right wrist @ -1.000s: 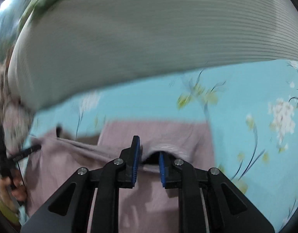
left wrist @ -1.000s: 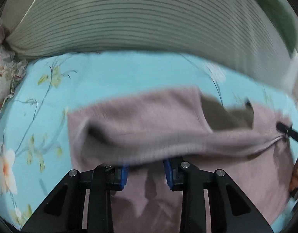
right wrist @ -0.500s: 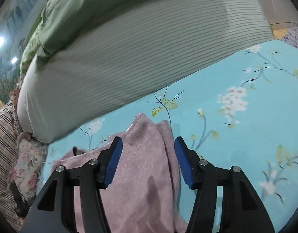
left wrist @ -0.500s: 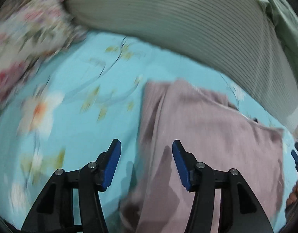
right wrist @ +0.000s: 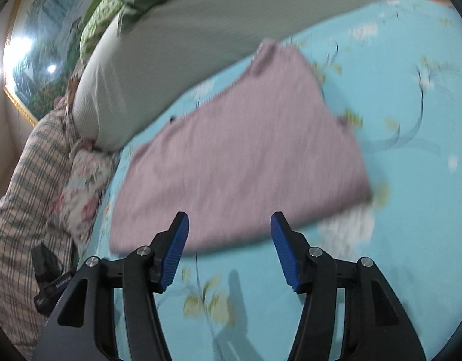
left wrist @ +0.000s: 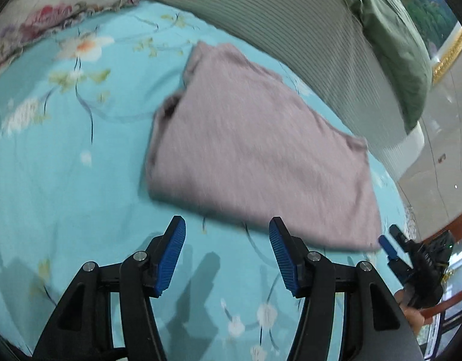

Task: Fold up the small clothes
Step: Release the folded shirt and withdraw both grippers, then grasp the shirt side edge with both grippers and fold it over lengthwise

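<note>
A folded mauve garment [left wrist: 255, 150] lies flat on the turquoise floral bedsheet [left wrist: 65, 180]; it also shows in the right wrist view [right wrist: 246, 162]. My left gripper [left wrist: 227, 252] is open and empty, hovering just in front of the garment's near edge. My right gripper [right wrist: 229, 249] is open and empty, also just short of the garment's near edge. The right gripper's blue tips show at the right edge of the left wrist view [left wrist: 393, 246].
A large striped pillow [left wrist: 291, 24] lies behind the garment, with a green cloth [left wrist: 393, 36] on it. A floral pillow [left wrist: 50, 6] sits at the far left. In the right wrist view a plaid cloth [right wrist: 26, 186] and a floral cushion [right wrist: 83, 180] lie left.
Both grippers let go of the garment's edge, opened and drew back. The garment now lies folded flat on the sheet.
</note>
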Tool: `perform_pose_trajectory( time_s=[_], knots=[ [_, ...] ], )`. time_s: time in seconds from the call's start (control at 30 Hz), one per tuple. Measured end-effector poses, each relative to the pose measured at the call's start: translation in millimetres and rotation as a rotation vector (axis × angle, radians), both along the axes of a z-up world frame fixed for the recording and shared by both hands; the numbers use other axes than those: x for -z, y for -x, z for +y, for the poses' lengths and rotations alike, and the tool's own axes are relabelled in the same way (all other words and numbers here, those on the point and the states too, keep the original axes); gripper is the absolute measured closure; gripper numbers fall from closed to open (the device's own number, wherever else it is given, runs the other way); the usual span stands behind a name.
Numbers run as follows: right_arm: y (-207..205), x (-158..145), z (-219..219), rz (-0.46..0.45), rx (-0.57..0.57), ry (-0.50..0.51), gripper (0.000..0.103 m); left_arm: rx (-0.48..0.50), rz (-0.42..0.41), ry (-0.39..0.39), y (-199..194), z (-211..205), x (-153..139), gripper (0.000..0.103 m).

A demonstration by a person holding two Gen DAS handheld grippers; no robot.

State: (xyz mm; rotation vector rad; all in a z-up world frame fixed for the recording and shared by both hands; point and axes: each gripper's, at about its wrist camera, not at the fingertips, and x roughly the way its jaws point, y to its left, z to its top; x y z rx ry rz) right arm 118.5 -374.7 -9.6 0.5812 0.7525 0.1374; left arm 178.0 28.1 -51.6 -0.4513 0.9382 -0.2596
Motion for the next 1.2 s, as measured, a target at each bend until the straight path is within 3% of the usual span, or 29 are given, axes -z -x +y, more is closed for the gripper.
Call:
perform_pose_trajectory(
  time_s=[0.07, 0.17, 0.33, 0.53, 0.77, 0.87, 0.93, 1.07, 1.2],
  knots=[
    [8.0, -0.6, 3.8, 0.002, -0.011, -0.001, 0.045, 0.002, 0.019, 0.009, 8.8, -2.4, 9.0, 0.044],
    [14.6, -5.2, 4.7, -0.010, -0.009, -0.010, 0.045, -0.014, 0.068, 0.091, 8.6, -0.3, 22.5, 0.044],
    [13.0, -15.6, 4.7, -0.030, -0.003, -0.017, 0.043, -0.061, 0.087, 0.172, -14.0, 5.4, 26.6, 0.041],
    [3.7, -16.7, 1.7, -0.027, -0.006, -0.018, 0.042, -0.189, 0.080, 0.213, -57.1, 20.5, 32.7, 0.041],
    [-17.5, -7.9, -2.6, -0.005, -0.005, -0.024, 0.042, -0.214, 0.065, 0.173, -77.2, 20.3, 30.8, 0.042],
    [-30.0, -8.0, -5.1, -0.006, -0.017, -0.012, 0.042, -0.222, 0.070, 0.158, -83.5, 23.6, 27.9, 0.054],
    [-39.6, -9.6, -9.7, -0.009, -0.025, -0.011, 0.042, -0.215, 0.065, 0.155, -87.1, 25.7, 24.1, 0.089],
    [-56.9, -14.8, -24.7, -0.027, -0.028, -0.047, 0.042, -0.159, -0.023, 0.076, -85.1, 5.4, -6.3, 0.093],
    [-78.4, -23.0, -38.7, -0.035, -0.058, -0.113, 0.042, 0.001, -0.157, -0.021, -79.4, -54.2, -48.2, 0.093]
  ],
)
